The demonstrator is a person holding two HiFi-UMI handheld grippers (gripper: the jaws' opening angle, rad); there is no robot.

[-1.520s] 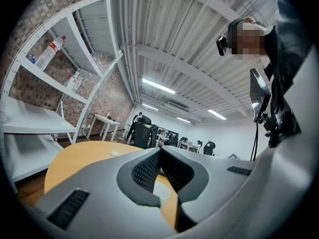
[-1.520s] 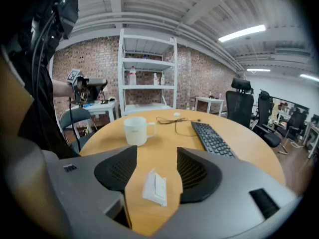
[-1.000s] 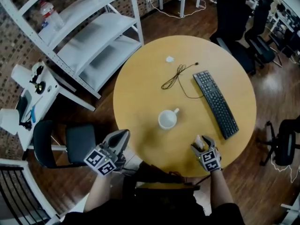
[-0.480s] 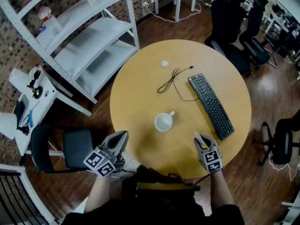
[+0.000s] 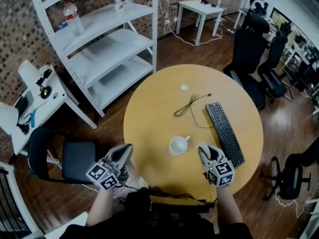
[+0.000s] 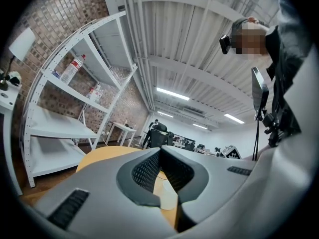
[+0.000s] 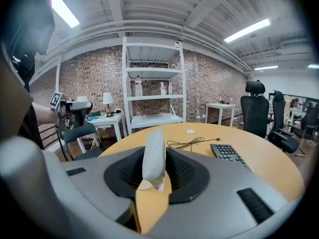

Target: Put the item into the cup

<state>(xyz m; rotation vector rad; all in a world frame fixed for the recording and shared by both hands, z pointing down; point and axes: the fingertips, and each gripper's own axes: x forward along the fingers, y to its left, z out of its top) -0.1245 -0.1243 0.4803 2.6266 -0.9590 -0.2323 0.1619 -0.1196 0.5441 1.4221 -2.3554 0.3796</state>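
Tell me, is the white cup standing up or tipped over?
Upright: the white handled cup sits on the round wooden table, mouth facing up.

A round wooden table (image 5: 149, 108) stands on a dark plank floor (image 5: 164, 49), with a white open shelving unit (image 5: 99, 49) beyond its far-left edge against a brick wall (image 5: 20, 29), and a small white side table (image 5: 202, 9) further back. Black office chairs (image 5: 249, 39) stand off the table's far-right edge, another black chair (image 5: 77, 158) sits at its near-left edge, and a white desk (image 5: 47, 103) carrying a lamp (image 5: 27, 71) is set at the far left. Overhead, a white ribbed ceiling (image 7: 149, 4) carries fluorescent tube lights (image 7: 246, 30).
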